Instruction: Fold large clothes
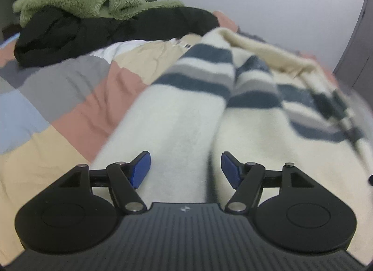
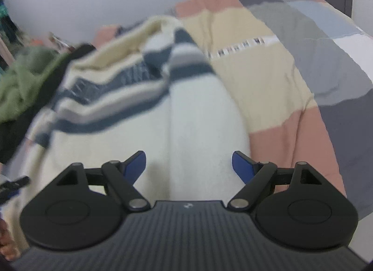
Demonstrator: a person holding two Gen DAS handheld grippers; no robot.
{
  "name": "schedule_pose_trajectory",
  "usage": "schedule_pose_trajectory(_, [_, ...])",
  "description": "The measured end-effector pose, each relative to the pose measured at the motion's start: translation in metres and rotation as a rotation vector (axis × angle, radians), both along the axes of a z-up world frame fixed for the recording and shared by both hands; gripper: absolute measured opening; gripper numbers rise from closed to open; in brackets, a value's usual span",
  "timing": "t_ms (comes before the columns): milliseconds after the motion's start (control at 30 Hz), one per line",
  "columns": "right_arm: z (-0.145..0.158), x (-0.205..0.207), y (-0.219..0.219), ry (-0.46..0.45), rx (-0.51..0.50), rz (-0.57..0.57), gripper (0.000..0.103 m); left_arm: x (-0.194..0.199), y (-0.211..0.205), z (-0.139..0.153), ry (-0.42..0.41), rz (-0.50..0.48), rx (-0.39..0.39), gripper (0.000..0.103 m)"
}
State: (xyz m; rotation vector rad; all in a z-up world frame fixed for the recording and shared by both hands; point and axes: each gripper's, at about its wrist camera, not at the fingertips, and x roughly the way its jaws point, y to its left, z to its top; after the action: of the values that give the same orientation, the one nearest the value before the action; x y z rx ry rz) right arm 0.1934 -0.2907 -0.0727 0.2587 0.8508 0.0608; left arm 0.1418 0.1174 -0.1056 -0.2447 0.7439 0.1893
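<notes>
Both grippers, left (image 1: 185,168) and right (image 2: 188,167), hovered wide open and empty just over the striped sweater (image 1: 186,112), spread on the patchwork bedcover (image 1: 70,98), apparently poised to pinch its near cream hem.

the striped sweater (image 2: 98,98) is motion-blurred, its lower part hidden behind the right gripper (image 2: 188,166).

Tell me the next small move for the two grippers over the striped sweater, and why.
Probably lower both and close on the cloth. The left gripper and right gripper are open, each with a cream sleeve of the striped sweater between its blue pads, and neither grips anything. The sweater lies rumpled on the patchwork bedspread, so a hold on both sleeves seems needed before any fold.
</notes>
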Motion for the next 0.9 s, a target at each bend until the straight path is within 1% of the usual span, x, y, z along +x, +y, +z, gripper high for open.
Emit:
schedule_pose_trajectory(67, [-0.008, 0.005, 0.008, 0.011, -0.063, 0.009, 0.073, 0.005, -0.004, -0.005, 0.01, -0.001, 0.045, 0.072])
schedule_pose_trajectory(100, [-0.01, 0.007, 0.01, 0.01, -0.082, 0.014, 0.069, 0.008, -0.006, -0.008, 0.014, -0.002, 0.07, 0.072])
schedule_pose_trajectory(167, [-0.008, 0.009, 0.011, 0.0, -0.095, 0.011, 0.046, 0.01, -0.009, -0.011, 0.019, 0.007, 0.113, 0.07])
schedule_pose_trajectory(200, [-0.006, 0.009, 0.008, -0.007, -0.082, 0.003, 0.041, 0.01, -0.008, -0.011, 0.02, 0.018, 0.126, 0.062])
schedule_pose_trajectory(233, [-0.003, 0.009, 0.004, -0.013, -0.065, -0.004, 0.029, 0.01, -0.007, -0.011, 0.02, 0.033, 0.136, 0.057])
schedule_pose_trajectory(267, [-0.001, 0.008, 0.001, -0.018, -0.062, -0.017, 0.011, 0.011, -0.004, -0.011, 0.021, 0.048, 0.137, 0.047])
schedule_pose_trajectory(300, [0.003, 0.007, -0.003, -0.026, -0.087, -0.041, 0.011, 0.01, 0.0, -0.01, 0.02, 0.066, 0.127, 0.036])
schedule_pose_trajectory(333, [0.007, 0.007, -0.006, -0.043, -0.103, -0.06, 0.011, 0.01, 0.005, -0.008, 0.017, 0.081, 0.115, 0.03])
schedule_pose_trajectory(367, [0.011, 0.007, -0.011, -0.055, -0.104, -0.072, 0.01, 0.01, 0.01, -0.006, 0.012, 0.091, 0.106, 0.02])
schedule_pose_trajectory(400, [0.015, 0.008, -0.016, -0.061, -0.1, -0.082, 0.01, 0.009, 0.014, -0.004, 0.002, 0.1, 0.1, 0.017])
schedule_pose_trajectory(467, [0.024, 0.01, -0.026, -0.082, -0.102, -0.11, 0.009, 0.007, 0.022, 0.004, -0.025, 0.129, 0.099, 0.016])
schedule_pose_trajectory(600, [0.044, 0.018, -0.053, -0.152, -0.153, -0.208, 0.009, 0.008, 0.038, 0.021, -0.063, 0.184, 0.15, 0.015])
schedule_pose_trajectory(667, [0.048, 0.024, -0.071, -0.157, -0.138, -0.263, 0.009, 0.014, 0.051, 0.027, -0.069, 0.216, 0.17, 0.015])
schedule_pose_trajectory(700, [0.048, 0.028, -0.081, -0.16, -0.131, -0.294, 0.009, 0.018, 0.059, 0.029, -0.068, 0.233, 0.185, 0.015])
schedule_pose_trajectory(767, [0.049, 0.037, -0.097, -0.168, -0.136, -0.35, 0.009, 0.026, 0.074, 0.03, -0.053, 0.264, 0.193, 0.015])
schedule_pose_trajectory(833, [0.047, 0.046, -0.107, -0.176, -0.159, -0.397, 0.009, 0.035, 0.09, 0.028, -0.034, 0.285, 0.192, 0.015])
schedule_pose_trajectory(900, [0.041, 0.056, -0.116, -0.176, -0.167, -0.432, 0.009, 0.045, 0.102, 0.023, -0.012, 0.294, 0.21, 0.015])
